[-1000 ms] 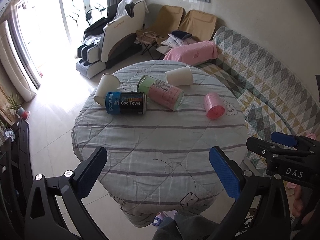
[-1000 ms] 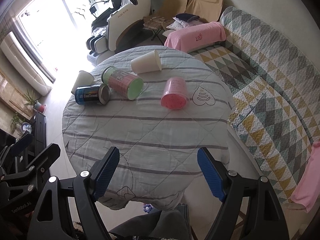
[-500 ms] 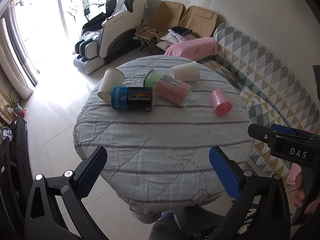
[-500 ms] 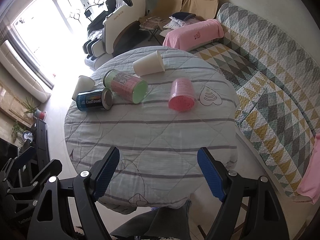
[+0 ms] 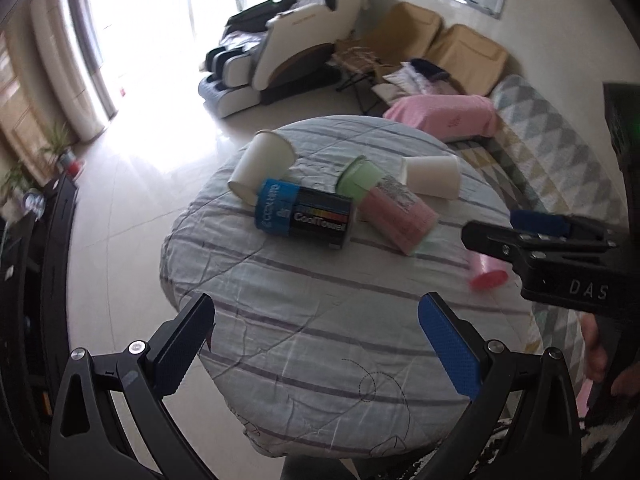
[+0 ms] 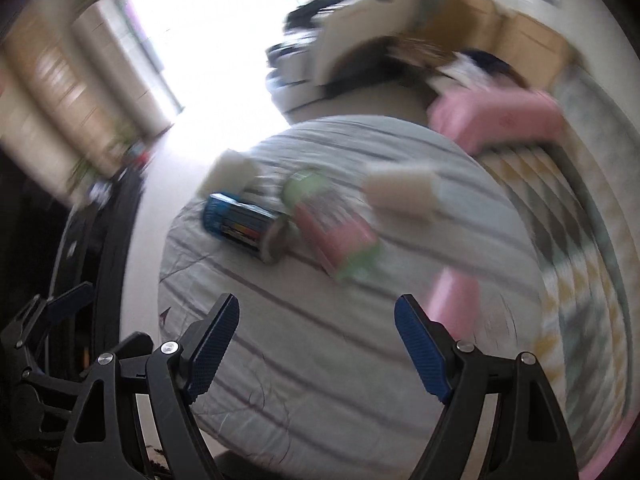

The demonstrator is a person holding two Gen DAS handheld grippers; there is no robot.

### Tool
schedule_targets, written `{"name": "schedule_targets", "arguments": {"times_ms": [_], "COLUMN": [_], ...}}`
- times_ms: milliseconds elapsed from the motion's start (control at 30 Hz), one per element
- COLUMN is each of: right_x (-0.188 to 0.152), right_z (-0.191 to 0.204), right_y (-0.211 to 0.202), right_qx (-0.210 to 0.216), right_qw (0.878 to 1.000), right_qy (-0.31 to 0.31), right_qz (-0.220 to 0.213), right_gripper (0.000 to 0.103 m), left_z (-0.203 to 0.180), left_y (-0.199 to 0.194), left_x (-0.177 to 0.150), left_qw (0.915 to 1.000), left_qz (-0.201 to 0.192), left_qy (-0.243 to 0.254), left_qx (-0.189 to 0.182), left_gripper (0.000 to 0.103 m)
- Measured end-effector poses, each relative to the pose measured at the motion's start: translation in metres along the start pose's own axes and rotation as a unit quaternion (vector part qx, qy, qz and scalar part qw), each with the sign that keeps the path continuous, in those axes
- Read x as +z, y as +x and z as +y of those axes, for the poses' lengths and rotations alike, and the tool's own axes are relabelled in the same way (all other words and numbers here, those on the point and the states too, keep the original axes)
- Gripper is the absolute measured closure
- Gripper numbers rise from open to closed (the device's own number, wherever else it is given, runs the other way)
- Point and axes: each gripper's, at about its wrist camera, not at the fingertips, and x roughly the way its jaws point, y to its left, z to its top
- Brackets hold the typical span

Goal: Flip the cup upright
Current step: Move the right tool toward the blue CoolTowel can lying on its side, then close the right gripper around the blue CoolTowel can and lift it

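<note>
A round table with a striped cloth carries several things lying on their sides. A pink cup lies at the right, partly hidden behind my right gripper in the left wrist view; it shows blurred in the right wrist view. Two white paper cups lie at the back. My left gripper is open and empty over the table's near edge. My right gripper is open and empty, short of the pink cup.
A blue CoolTowel can and a pink-and-green canister lie mid-table between the cups. A patterned sofa runs along the right. A massage chair stands behind the table. Bare tiled floor lies to the left.
Both grippers have swung leftward and closer to the table. The right wrist view is now motion-blurred. The right gripper has moved over the table in front of the pink cup.
</note>
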Motion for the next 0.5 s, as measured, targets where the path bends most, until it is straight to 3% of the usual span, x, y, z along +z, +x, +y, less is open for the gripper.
{"name": "schedule_targets", "arguments": {"times_ms": [133,267,367,500], "right_x": [0.035,0.058,0.069,0.074], "right_z": [0.021,0.057,0.077,0.098], "right_y": [0.033,0.068,0.097,0.146], "right_qx": [0.054,0.078,0.107,0.087], "right_qw": [0.993,0.974,0.96,0.945], "right_qy": [-0.097,-0.207,-0.243,-0.29], "right_qz": [0.032,0.052,0.085,0.12], "right_gripper": [0.022,0.022,0.022,0.022], "left_z": [0.012,0.032,0.045,0.057], "left_y": [0.008,0.014,0.015,0.017], "left_x": [0.002,-0.001,-0.006,-0.012], "left_qw": [0.9983,0.9925,0.9874,0.9808], "left_qz": [0.017,0.033,0.042,0.048], "left_qy": [-0.051,-0.105,-0.137,-0.169], "left_qx": [0.022,0.052,0.068,0.084], "left_gripper": [0.0,0.0,0.0,0.0]}}
